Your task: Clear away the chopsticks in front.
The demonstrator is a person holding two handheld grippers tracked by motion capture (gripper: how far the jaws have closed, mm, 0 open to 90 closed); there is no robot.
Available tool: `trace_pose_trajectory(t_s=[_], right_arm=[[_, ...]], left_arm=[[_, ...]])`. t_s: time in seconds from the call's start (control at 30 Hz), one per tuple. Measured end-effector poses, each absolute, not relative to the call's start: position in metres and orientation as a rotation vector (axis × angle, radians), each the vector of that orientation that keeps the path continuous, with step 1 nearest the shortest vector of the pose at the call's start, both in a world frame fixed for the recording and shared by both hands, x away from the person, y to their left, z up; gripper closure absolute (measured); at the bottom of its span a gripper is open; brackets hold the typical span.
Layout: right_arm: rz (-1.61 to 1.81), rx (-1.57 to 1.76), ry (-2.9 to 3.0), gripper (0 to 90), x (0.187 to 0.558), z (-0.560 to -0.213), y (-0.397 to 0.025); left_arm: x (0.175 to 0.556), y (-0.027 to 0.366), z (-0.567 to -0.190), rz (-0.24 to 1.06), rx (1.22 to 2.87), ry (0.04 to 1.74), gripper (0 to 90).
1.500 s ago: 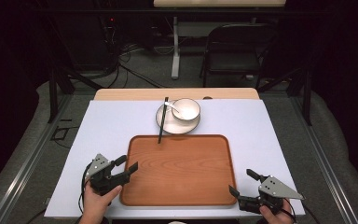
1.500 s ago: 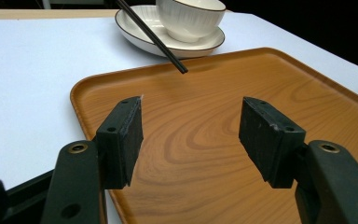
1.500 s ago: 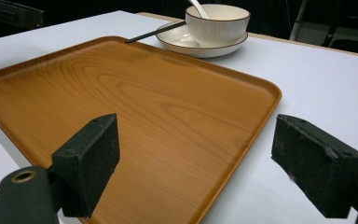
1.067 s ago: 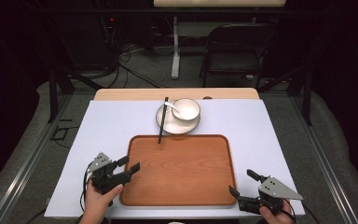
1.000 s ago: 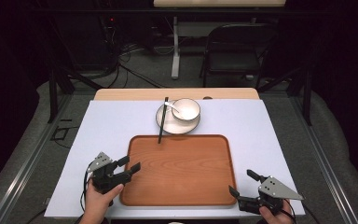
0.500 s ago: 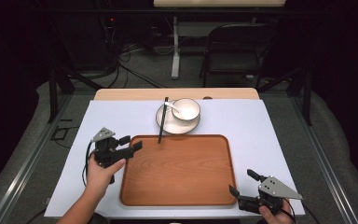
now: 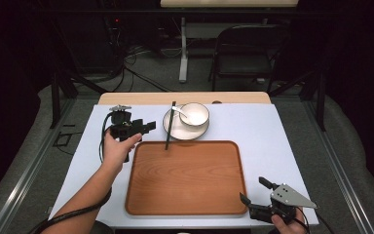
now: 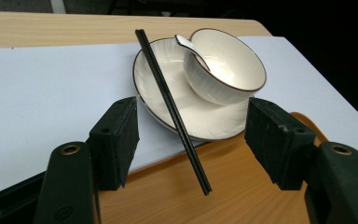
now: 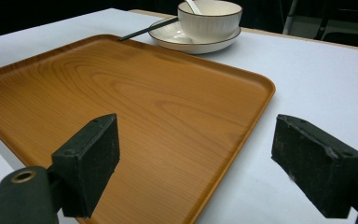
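Black chopsticks (image 8: pixel 170 105) lie as a pair across the left rim of the white plate (image 8: pixel 168 93), their far ends past the plate's back edge and their near tips hanging over the back edge of the wooden tray (image 7: pixel 187 178), apparently unsupported there. The left gripper (image 7: pixel 143 127) hovers just left of the plate with its jaws wide and nothing between them; in the left gripper view the chopsticks run through the gap between the two pads (image 8: pixel 121 135), closer to the left one, so they appear to be the item addressed. A white bowl (image 8: pixel 226 65) sits on the right part of the plate with a spoon (image 8: pixel 191 49) leaning on its rim, just beside the chopsticks. The right gripper (image 7: pixel 258 197) rests at the near right corner of the desk (image 7: pixel 282 131), jaws also wide and empty, well apart from the crockery. Judged risks: the sticks are thin and balanced on a curved rim, so an off-centre closure could pinch one stick and roll the other off onto the tray or desk. A low approach could strike the plate rim and shift plate and bowl together. A pad travelling too far right may knock the spoon handle. The closure should be centred on both sticks, above the rim.
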State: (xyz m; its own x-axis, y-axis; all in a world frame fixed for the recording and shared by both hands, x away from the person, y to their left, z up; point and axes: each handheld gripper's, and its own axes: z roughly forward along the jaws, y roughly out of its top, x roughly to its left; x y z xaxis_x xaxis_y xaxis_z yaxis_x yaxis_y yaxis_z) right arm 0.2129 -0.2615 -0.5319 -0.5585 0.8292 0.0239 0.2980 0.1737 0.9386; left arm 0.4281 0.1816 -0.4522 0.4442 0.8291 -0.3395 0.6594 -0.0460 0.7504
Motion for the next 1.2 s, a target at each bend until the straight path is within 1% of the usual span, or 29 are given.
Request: trace_pose_trajectory(t_s=[0.23,0.33,0.43,0.5,0.53,0.63,0.7,0.83,0.87,0.93,1.07,1.1,1.2], right_arm=[[1.384,1.070,1.948,14.7,0.212,-0.532,-0.263],[1.385,1.072,1.948,14.7,0.212,-0.532,-0.263],[1.386,1.073,1.948,14.7,0.212,-0.532,-0.263],[1.387,1.072,1.946,14.7,0.212,-0.532,-0.263],[1.388,1.075,1.946,14.7,0.212,-0.532,-0.263],[1.388,1.073,1.946,14.7,0.212,-0.532,-0.264],[1.390,1.072,1.944,14.7,0.212,-0.532,-0.264],[1.390,1.071,1.946,14.7,0.212,-0.532,-0.264],[1.391,1.073,1.945,14.7,0.212,-0.532,-0.264],[1.391,1.071,1.944,14.7,0.212,-0.532,-0.264],[1.391,1.067,1.942,14.7,0.212,-0.532,-0.264],[1.391,1.071,1.942,14.7,0.212,-0.532,-0.264],[1.393,1.076,1.943,14.7,0.212,-0.532,-0.264]], left_arm=[[0.458,0.172,-0.449,0.212,1.794,1.326,33.6],[0.470,0.170,-0.451,0.182,1.789,1.354,33.6],[0.480,0.168,-0.455,0.158,1.777,1.385,35.1],[0.485,0.166,-0.457,0.165,1.771,1.391,36.6],[0.487,0.164,-0.458,0.170,1.767,1.393,40.9],[0.494,0.158,-0.462,0.169,1.790,1.384,42.0],[0.497,0.153,-0.464,0.180,1.835,1.387,43.8],[0.501,0.145,-0.466,0.198,1.902,1.402,49.4],[0.502,0.144,-0.467,0.170,1.896,1.395,53.4],[0.505,0.139,-0.470,0.161,1.905,1.393,59.4],[0.510,0.130,-0.478,0.160,1.933,1.423,66.7],[0.511,0.128,-0.479,0.155,1.944,1.428,70.2],[0.516,0.122,-0.484,0.139,1.952,1.456,72.5]])
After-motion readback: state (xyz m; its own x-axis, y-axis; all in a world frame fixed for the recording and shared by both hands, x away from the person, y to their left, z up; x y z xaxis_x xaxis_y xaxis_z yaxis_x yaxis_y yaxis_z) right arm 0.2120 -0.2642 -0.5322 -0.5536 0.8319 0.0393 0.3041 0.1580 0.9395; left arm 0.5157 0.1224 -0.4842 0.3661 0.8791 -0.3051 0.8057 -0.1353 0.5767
